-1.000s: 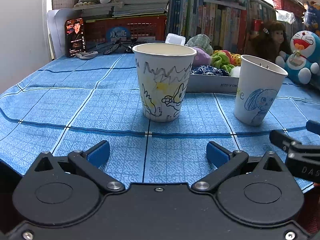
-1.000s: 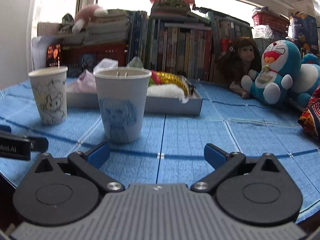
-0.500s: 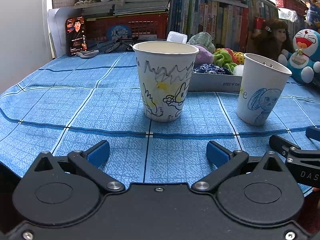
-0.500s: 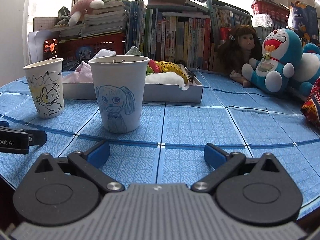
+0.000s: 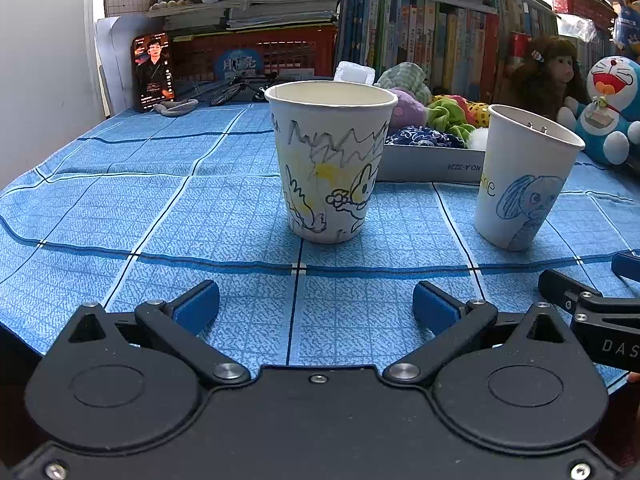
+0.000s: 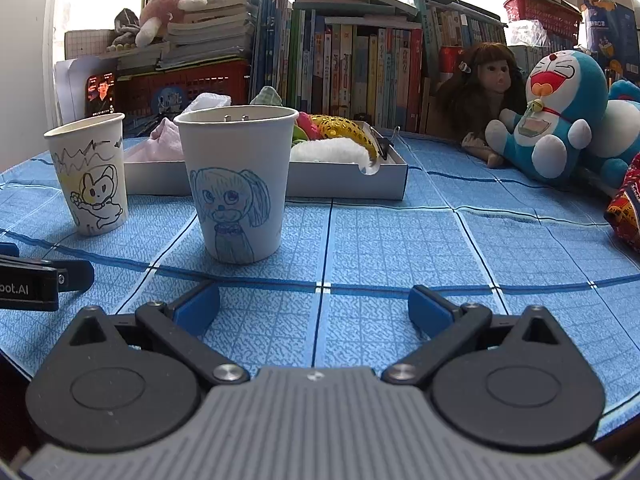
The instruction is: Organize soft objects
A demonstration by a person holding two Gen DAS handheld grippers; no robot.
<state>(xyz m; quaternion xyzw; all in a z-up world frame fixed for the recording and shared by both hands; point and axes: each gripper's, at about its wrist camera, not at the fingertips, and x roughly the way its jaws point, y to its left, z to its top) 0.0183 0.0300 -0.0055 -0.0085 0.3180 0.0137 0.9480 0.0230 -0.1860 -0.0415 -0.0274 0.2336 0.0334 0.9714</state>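
Observation:
A shallow white box [image 5: 432, 162] [image 6: 344, 178] at the back of the blue cloth holds several soft items: a purple ball [image 5: 406, 110], green cloth [image 5: 448, 118], a white fluffy piece [image 6: 330, 150], a yellow mesh piece [image 6: 344, 126]. Two paper cups stand in front of it: one with a rabbit drawing [image 5: 330, 160] [image 6: 90, 174], one with a blue doodle [image 5: 522, 178] [image 6: 236, 184]. My left gripper [image 5: 316, 306] is open and empty, low over the cloth in front of the rabbit cup. My right gripper [image 6: 316, 306] is open and empty, just right of the doodle cup.
A Doraemon plush [image 6: 556, 120] and a doll [image 6: 486, 92] sit at the right back. Books and a red crate [image 5: 256, 58] line the rear edge. A red patterned cloth [image 6: 626, 204] lies at the far right. A phone [image 5: 154, 70] leans at the back left.
Both grippers have risen slightly and tilted; the cups and box sit a little lower in both views. Jaws remain open. Nothing on the table has moved.

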